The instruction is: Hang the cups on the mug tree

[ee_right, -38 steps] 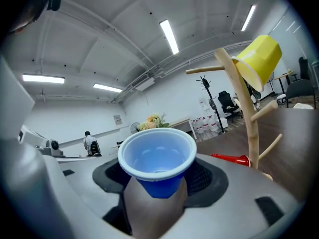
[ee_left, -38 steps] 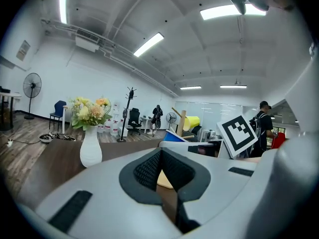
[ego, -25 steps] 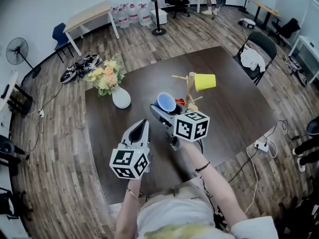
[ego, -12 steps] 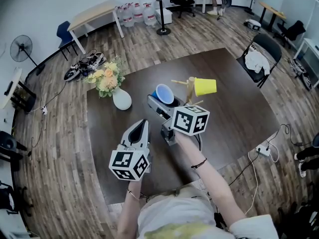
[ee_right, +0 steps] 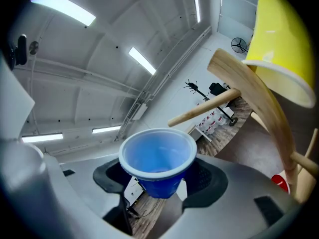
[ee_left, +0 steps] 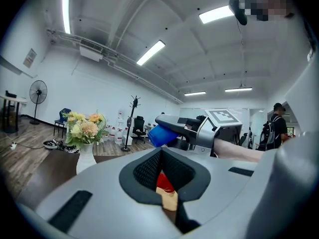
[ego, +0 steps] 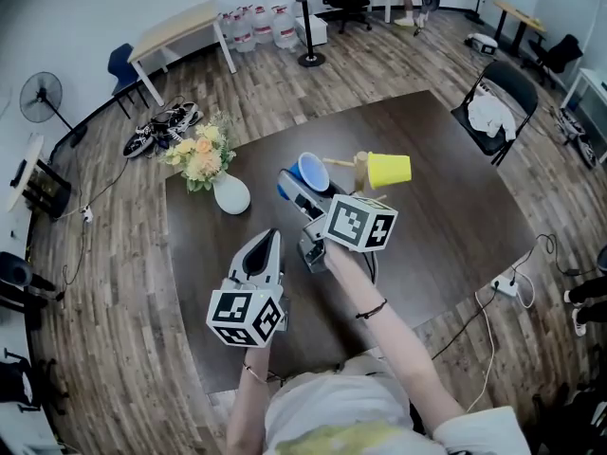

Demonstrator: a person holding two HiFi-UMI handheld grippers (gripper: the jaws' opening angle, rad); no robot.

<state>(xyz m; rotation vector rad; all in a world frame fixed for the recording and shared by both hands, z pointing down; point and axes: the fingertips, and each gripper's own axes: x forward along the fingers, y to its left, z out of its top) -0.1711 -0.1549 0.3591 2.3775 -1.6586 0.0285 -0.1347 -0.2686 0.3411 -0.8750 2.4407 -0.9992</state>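
Blue cup [ego: 313, 172] lies sideways, pinched in the right tool [ego: 296, 186], its mouth just beside a bare peg of the mug tree [ego: 360, 171]. A yellow cup [ego: 390, 170] hangs on another peg and a red cup [ee_right: 279, 182] sits by the base. The left tool [ego: 269, 237] is pressed together, empty, over the counter [ego: 455, 216].

Dark table [ego: 455, 216] with a white vase [ego: 230, 193] of flowers [ego: 196, 155] at its 10 o'clock corner. Beyond it: shoes [ego: 156, 126] at 11 o'clock, standing fan [ego: 40, 93] at 10, water bottles [ego: 258, 27] at 12, chair [ego: 498, 98] at 2.
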